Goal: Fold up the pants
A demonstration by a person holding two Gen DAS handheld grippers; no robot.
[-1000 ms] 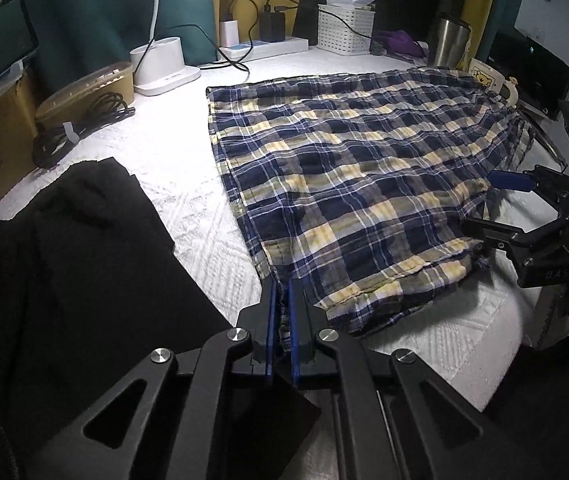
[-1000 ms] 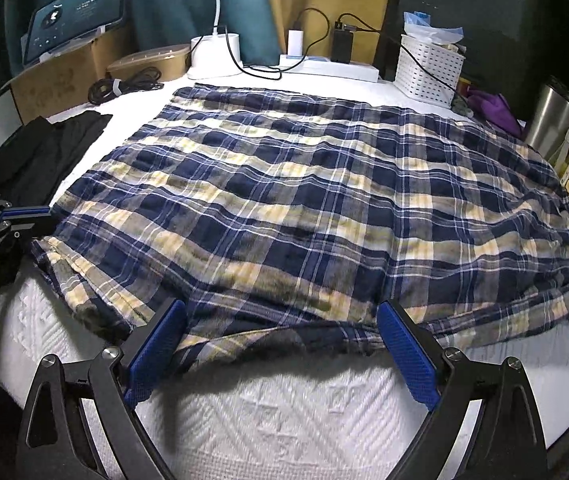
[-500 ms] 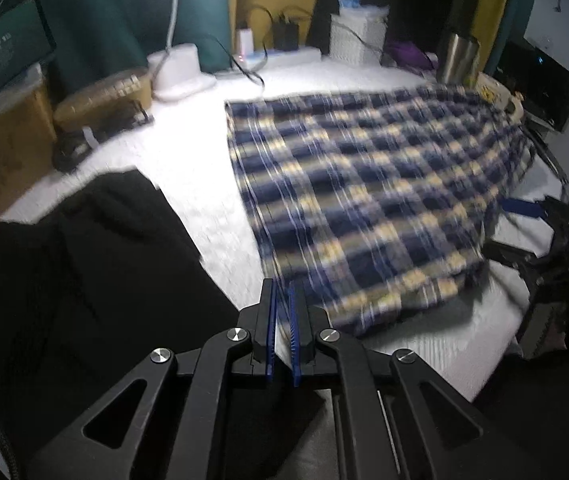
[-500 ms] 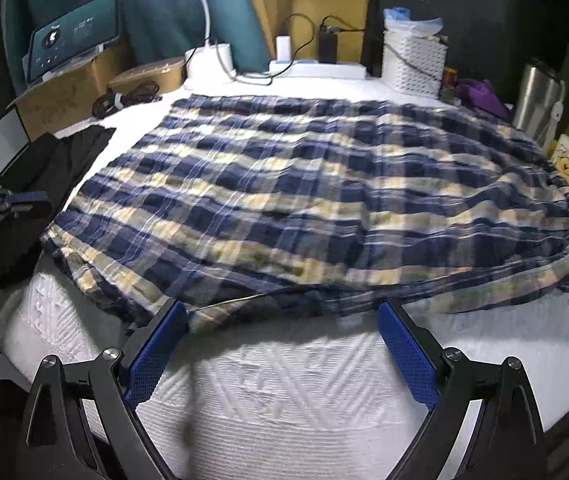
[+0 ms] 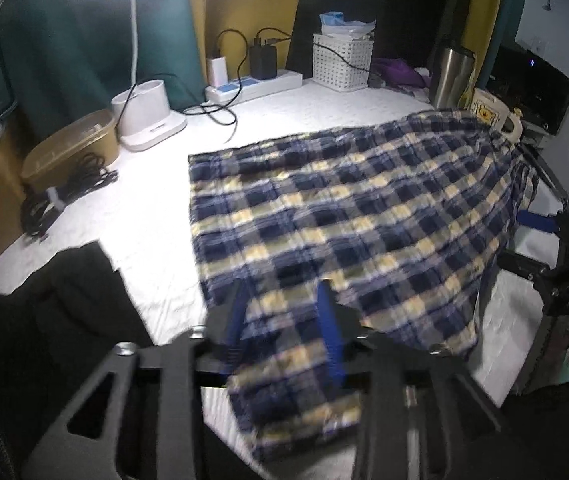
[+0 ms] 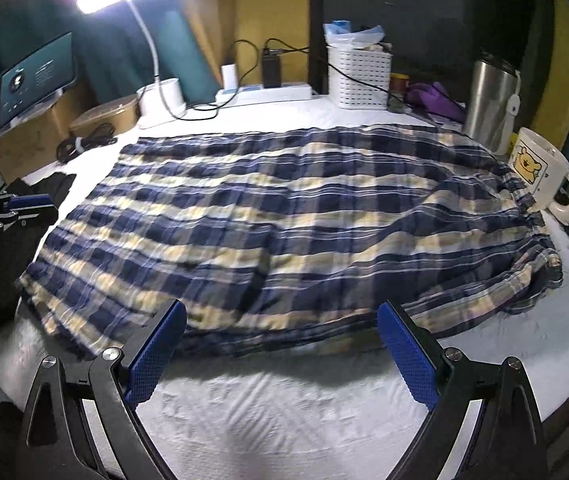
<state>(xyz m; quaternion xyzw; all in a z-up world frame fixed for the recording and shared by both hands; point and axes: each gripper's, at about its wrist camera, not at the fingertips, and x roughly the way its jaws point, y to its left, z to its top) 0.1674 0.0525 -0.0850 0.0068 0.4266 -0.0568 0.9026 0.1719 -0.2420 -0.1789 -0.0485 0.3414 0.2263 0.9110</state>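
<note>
My left gripper point(image 5: 282, 328) straddles the plaid pants' point(image 5: 348, 216) near corner, jaws apart; black garment point(image 5: 44, 320) lies left of them.

- Navy, yellow and white plaid is being shown by the pants point(image 6: 284, 220).
- Blue pads point(image 6: 156, 354) are being carried by the black right tool point(image 6: 280, 354).
- A white textured cover is being worn by the tabletop point(image 6: 284, 420).

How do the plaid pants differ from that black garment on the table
The plaid pants are navy and cream check; the black garment is plain black. The plaid pants lie spread across the middle of the white table cover, while the black garment sits bunched at its left edge. The left gripper is over the plaid pants' hem; nothing touches the black garment. Both rest on the same cover.
</note>
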